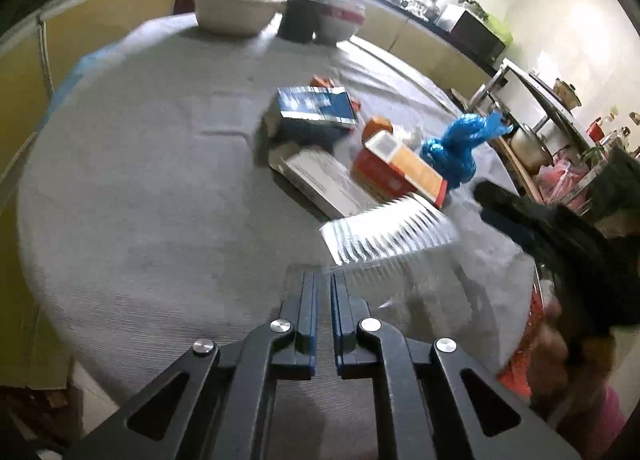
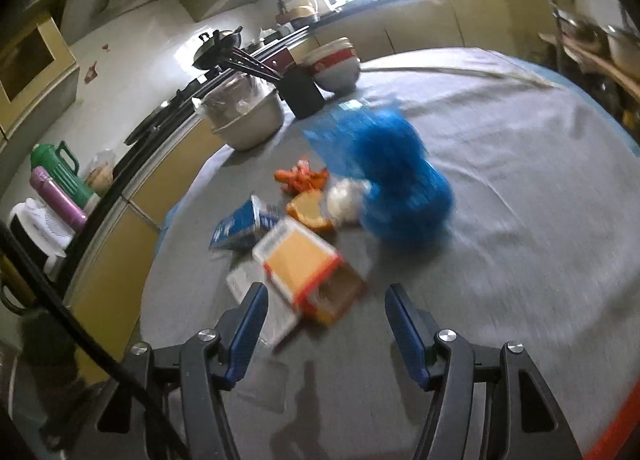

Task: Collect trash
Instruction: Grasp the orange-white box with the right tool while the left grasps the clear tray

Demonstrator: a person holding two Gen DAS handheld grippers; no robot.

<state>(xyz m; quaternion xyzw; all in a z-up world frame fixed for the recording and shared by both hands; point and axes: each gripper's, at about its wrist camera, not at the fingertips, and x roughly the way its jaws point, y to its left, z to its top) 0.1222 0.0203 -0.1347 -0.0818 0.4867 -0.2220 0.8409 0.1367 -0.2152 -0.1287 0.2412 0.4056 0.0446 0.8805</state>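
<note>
Nearby, left gripper (image 1: 324,288) jaws pinch clear plastic tray (image 1: 390,234); right gripper (image 2: 326,310) jaws wide, orange box (image 2: 308,272) ahead.

Right wrist view: crumpled blue plastic bag (image 2: 396,184) and orange-and-white cardboard box (image 2: 308,272) motion-blurred, print unreadable. Left wrist view: clear ridged plastic tray (image 1: 384,236) smeared near table's (image 1: 140,188) right edge; contact with closed fingers unclear.

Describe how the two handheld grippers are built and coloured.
Both match: the left gripper and right gripper have black angular linkage arms with cut-out openings, round silver pivot bolts, and two flat fingers faced with blue pads. A black cable runs beside the right one.
</note>
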